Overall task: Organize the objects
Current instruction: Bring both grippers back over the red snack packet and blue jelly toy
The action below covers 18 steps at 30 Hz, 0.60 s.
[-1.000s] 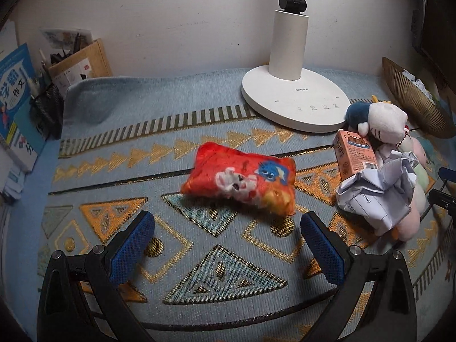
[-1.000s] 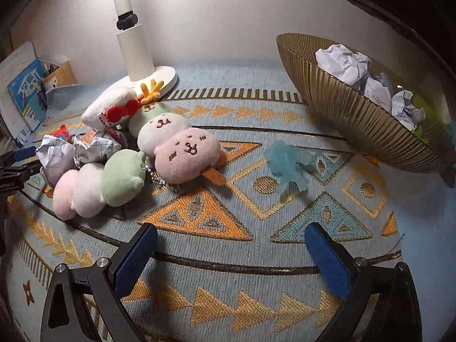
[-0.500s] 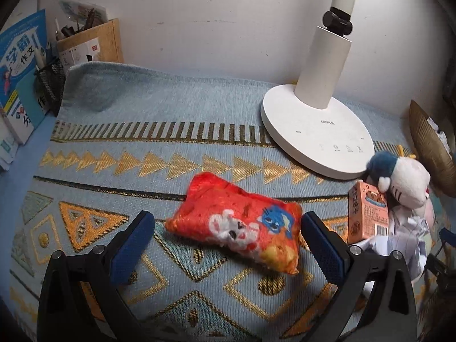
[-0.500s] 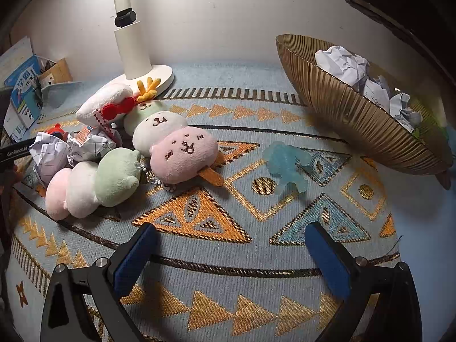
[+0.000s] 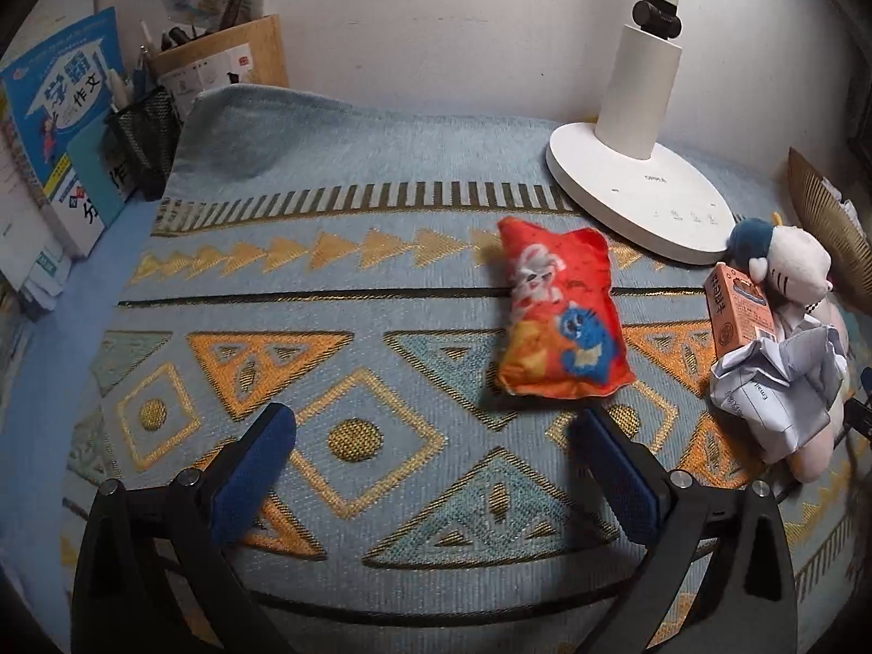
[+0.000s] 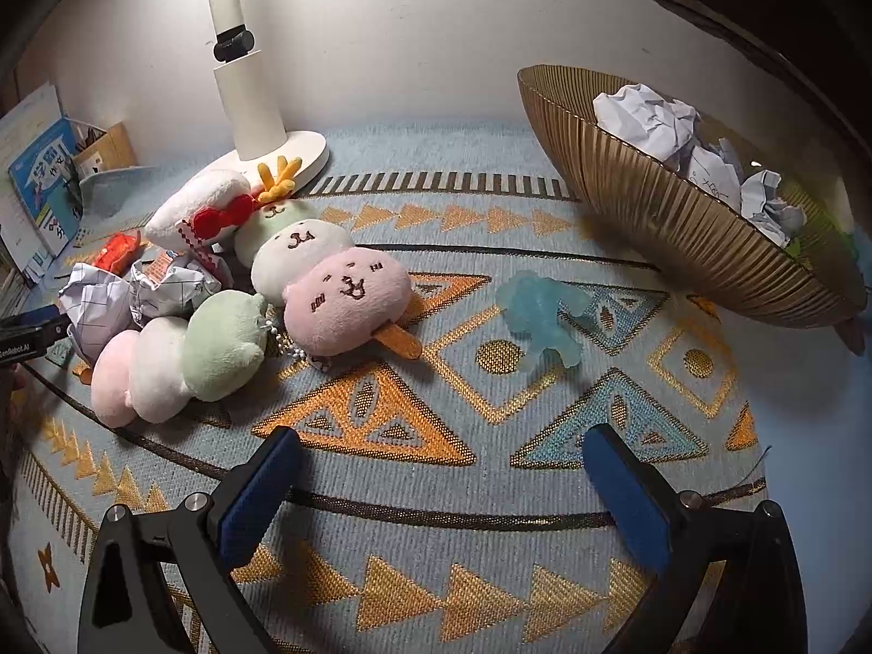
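On the patterned rug point(image 5: 349, 327), left wrist view: left gripper point(image 5: 433, 444) spread wide, nothing between its blue pads. Red snack-bag plush point(image 5: 556, 321) lies flat just ahead of the right pad, not touching it; long axis runs roughly away from the camera, tilted slightly, printed face up with a white cartoon above a blue one. Behind it, touching or just beside, the white lamp base point(image 5: 637, 201); small grey lettering on the base is not legible. Right of the plush: orange carton point(image 5: 738, 310) leaning under a blue-and-white plush point(image 5: 779, 267), crumpled paper point(image 5: 779, 381) in front. Far left: blue book point(image 5: 60, 109) with Chinese characters, mesh pen cup point(image 5: 144, 136), wooden box point(image 5: 223, 60).

Right wrist view: right gripper point(image 6: 436, 482) equally wide open, empty. Translucent blue figure point(image 6: 539, 316) lies on the rug ahead, clear path to it. Left of it, pink-white-green dango plush point(image 6: 332, 283) on an orange stick, long axis diagonal; a second dango plush point(image 6: 174, 359) nearer left. Ribbed gold bowl point(image 6: 670, 223) at right holds paper balls point(image 6: 648, 114). Lettering on the black bar at left edge partly cut off.
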Available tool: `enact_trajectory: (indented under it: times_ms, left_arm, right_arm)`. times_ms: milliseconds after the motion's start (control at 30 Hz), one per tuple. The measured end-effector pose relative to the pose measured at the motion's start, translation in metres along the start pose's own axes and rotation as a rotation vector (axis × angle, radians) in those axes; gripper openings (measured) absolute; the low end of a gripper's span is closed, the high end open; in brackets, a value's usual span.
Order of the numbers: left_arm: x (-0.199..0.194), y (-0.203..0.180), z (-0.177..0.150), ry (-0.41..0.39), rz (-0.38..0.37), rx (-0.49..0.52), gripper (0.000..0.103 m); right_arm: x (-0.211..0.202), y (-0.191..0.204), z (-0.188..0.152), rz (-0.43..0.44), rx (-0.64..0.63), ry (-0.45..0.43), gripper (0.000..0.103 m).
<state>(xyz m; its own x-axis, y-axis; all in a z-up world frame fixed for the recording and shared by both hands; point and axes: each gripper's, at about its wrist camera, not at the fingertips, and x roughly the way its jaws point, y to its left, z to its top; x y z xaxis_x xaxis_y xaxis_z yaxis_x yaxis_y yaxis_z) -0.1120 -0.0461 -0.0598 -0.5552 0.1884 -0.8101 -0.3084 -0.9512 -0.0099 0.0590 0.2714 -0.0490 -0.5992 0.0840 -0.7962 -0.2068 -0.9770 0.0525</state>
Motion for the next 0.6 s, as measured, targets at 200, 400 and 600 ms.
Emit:
enact_trajectory:
  times_ms: [200, 400, 600]
  left_arm:
    - [0.005, -0.012, 0.007, -0.005, -0.017, 0.041, 0.103]
    - [0.01, -0.019, 0.015, -0.003, -0.025, 0.047, 0.103]
    - [0.011, -0.023, 0.021, -0.004, -0.024, 0.042, 0.103]
  right_arm:
    - [-0.012, -0.035, -0.003, 0.172, 0.169, -0.082, 0.103]
    - [-0.009, -0.035, 0.009, 0.085, 0.164, -0.079, 0.103]
    - [0.009, -0.042, 0.034, 0.052, 0.2, -0.078, 0.095]
